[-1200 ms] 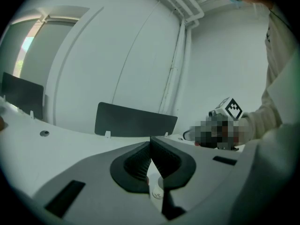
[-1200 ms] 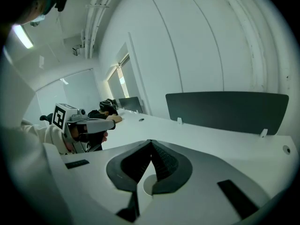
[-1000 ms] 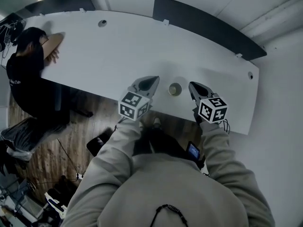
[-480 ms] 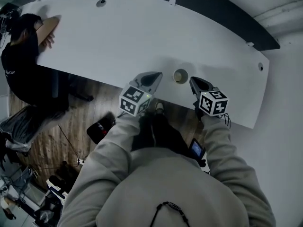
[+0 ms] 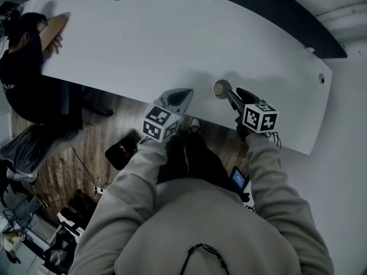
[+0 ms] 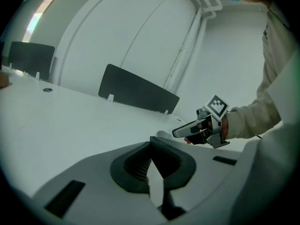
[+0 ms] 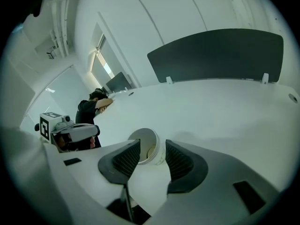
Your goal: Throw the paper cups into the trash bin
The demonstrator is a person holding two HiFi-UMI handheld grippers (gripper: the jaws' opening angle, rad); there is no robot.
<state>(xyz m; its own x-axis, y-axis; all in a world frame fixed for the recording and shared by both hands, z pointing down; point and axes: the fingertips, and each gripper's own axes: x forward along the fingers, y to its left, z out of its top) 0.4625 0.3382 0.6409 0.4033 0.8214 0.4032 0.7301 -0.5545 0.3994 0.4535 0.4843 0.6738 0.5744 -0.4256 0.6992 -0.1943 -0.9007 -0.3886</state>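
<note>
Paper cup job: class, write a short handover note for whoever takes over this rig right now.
Left gripper: shut, empty, over the near edge of the table.
Right gripper: open, its jaws have just been opening; the paper cup stands between their tips, not gripped.
Done: nothing binned yet.
Left: close on the cup, lift it, carry it to the trash bin, which no view shows.

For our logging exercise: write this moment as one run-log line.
right hand-held gripper: jaws just opened, paper cup between tips, ungripped | left hand-held gripper: shut, empty
</note>
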